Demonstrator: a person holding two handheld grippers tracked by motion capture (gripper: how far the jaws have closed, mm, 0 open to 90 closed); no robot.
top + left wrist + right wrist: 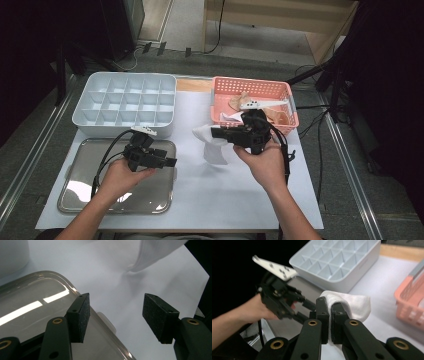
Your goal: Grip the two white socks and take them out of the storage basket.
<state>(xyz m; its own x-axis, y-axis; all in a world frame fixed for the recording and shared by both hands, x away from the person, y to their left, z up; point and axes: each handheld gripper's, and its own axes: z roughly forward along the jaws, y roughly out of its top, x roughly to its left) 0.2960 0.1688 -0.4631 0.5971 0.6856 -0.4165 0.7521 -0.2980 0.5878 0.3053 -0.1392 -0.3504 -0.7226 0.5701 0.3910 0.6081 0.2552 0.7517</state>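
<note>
A white cloth (pixel 212 142) hangs above the white sheet in the middle of the table, and my right gripper (pixel 216 133) is shut on its upper edge. In the right gripper view the two jaws pinch the white cloth (pixel 352 303) between them at the right gripper (pixel 329 312). My left gripper (pixel 169 161) stands open over the right edge of the metal tray (pixel 85 175), nothing between its pads (pixel 81 315). In the left gripper view the left gripper (pixel 117 315) looks toward the hanging white cloth (pixel 155 252).
A white divided box (pixel 125 102) stands at the back left. A pink basket (pixel 255 100) holding several items sits at the back right. The metal tray (pixel 32 302) lies at the front left on the white sheet (pixel 225 195).
</note>
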